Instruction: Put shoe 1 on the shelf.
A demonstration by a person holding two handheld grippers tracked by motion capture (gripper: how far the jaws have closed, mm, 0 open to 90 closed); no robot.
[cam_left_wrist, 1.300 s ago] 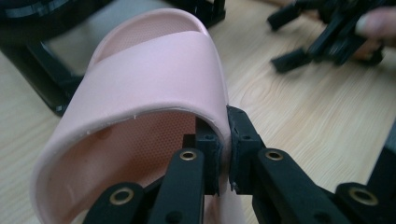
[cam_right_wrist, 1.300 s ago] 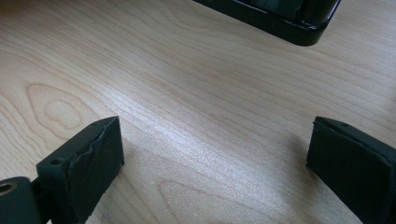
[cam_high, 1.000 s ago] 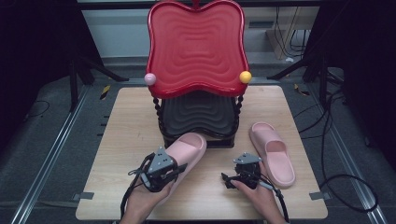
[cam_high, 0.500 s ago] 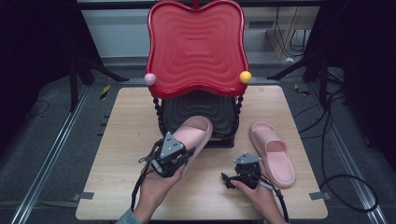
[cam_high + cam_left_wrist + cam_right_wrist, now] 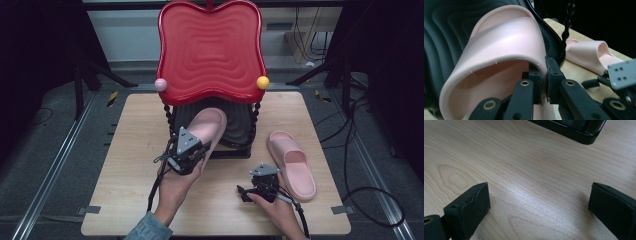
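My left gripper (image 5: 192, 150) is shut on the strap edge of a pink slipper (image 5: 206, 126), which it holds raised with its toe over the black lower shelf (image 5: 241, 131) of a small rack. In the left gripper view the two pads pinch the rim of the slipper's strap (image 5: 506, 42) between them at my left gripper (image 5: 543, 83). A second pink slipper (image 5: 291, 163) lies flat on the wooden table (image 5: 132, 150), to the right of the rack. My right gripper (image 5: 245, 192) rests low over the table beside that slipper, open, with bare wood between its jaws (image 5: 537, 202).
The rack has a red wavy upper tray (image 5: 210, 50) with a pink ball (image 5: 160, 84) and an orange ball (image 5: 262, 82) at its corners. Its black base edge (image 5: 571, 131) lies just ahead of my right gripper. Cables (image 5: 360, 195) run on the floor at the right.
My left gripper has carried the pink slipper up and forward, from the table in front of the rack onto the black lower shelf. The right gripper has stayed put.
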